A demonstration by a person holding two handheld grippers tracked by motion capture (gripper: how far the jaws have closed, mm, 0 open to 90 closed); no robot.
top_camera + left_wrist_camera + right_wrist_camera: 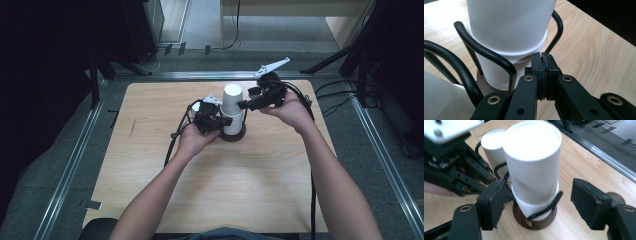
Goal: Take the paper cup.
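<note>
On the wooden desk (150, 165), a stack of white paper cups (232, 107) stands upside down in a black wire holder (544, 210), the right tool (537, 202) spread wide around it, the left tool (544, 72) pinched closed beside its lower rim.
</note>
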